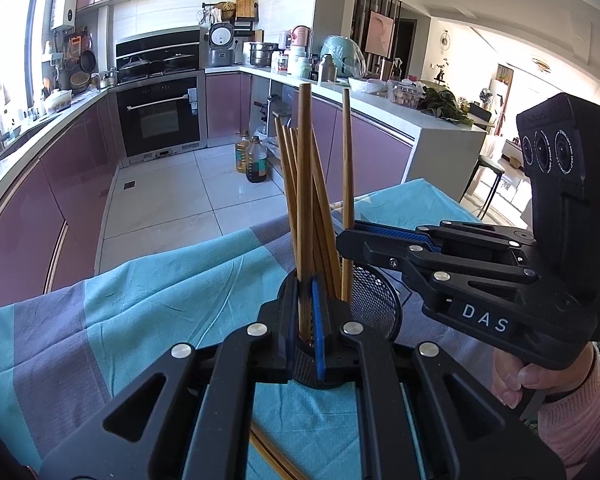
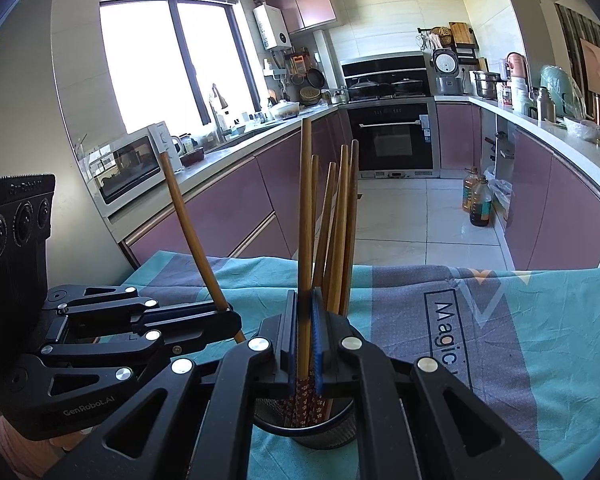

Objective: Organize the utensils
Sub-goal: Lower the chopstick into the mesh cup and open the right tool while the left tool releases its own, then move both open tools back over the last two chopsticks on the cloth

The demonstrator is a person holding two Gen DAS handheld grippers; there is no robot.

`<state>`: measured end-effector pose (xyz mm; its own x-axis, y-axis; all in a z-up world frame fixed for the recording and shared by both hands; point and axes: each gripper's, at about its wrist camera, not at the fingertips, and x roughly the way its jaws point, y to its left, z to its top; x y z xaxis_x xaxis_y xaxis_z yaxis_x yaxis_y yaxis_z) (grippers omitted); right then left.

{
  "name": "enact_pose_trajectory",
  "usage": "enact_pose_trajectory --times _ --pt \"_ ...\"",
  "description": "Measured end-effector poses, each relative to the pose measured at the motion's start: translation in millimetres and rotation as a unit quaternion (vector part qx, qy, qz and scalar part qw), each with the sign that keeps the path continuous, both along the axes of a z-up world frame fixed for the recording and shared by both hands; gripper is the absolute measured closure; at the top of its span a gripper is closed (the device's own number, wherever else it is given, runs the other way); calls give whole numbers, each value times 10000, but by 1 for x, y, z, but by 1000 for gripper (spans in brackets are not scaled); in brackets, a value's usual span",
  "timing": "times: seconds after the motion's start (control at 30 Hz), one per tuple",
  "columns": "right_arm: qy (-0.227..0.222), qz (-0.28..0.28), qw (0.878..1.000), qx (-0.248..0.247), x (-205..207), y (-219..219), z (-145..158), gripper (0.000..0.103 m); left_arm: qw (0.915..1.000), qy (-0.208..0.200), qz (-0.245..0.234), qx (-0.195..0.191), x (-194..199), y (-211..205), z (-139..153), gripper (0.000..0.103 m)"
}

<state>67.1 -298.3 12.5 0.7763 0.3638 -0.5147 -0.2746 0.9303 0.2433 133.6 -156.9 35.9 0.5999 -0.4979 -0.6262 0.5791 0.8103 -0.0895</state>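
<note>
A black mesh holder [image 1: 374, 306] stands on the cloth-covered table and holds several brown chopsticks [image 1: 320, 216] upright. My left gripper [image 1: 306, 316] is shut on one chopstick [image 1: 304, 184], held upright over the holder's near rim. My right gripper [image 1: 346, 236] reaches in from the right and is shut on another chopstick [image 1: 347, 152] over the holder. In the right wrist view the right gripper [image 2: 304, 340] grips its chopstick [image 2: 305, 216] above the holder [image 2: 320, 436], and the left gripper [image 2: 230, 320] holds a tilted chopstick [image 2: 188, 224] at left.
A teal and grey cloth [image 1: 140, 300] covers the table; it also shows in the right wrist view [image 2: 500, 340]. Loose chopsticks [image 1: 272, 460] lie on the cloth under my left gripper. Kitchen counters, an oven [image 1: 160, 116] and oil bottles [image 1: 252, 156] lie beyond.
</note>
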Motion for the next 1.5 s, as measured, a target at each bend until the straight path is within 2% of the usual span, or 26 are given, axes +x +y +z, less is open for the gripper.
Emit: enact_pose_trajectory --times 0.77,1.0,1.13,1.23,1.27,1.37,1.5 --pt "99 -171 9998 17 9 -4 -6 95 9997 129 152 -168 18 15 -13 95" --pt "-56 -1 10000 3 -9 -1 1 95 9989 -5 281 -383 5 35 -14 88" --pt "-246 352 9990 -123 -34 9 7 83 9982 -254 371 -405 -13 56 -13 79" --pt "-256 770 9964 -262 -53 23 4 77 9977 -243 468 -423 -25 71 -19 75" --pt "-213 901 9952 -319 -59 29 -1 73 9978 -213 501 -388 -29 76 -23 75" --pt "85 1187 9921 -397 -69 43 -21 71 9979 -168 597 -210 -42 88 -38 72" --pt "507 1328 9886 -496 -72 62 -52 66 9965 32 832 -10 -60 109 -69 70"
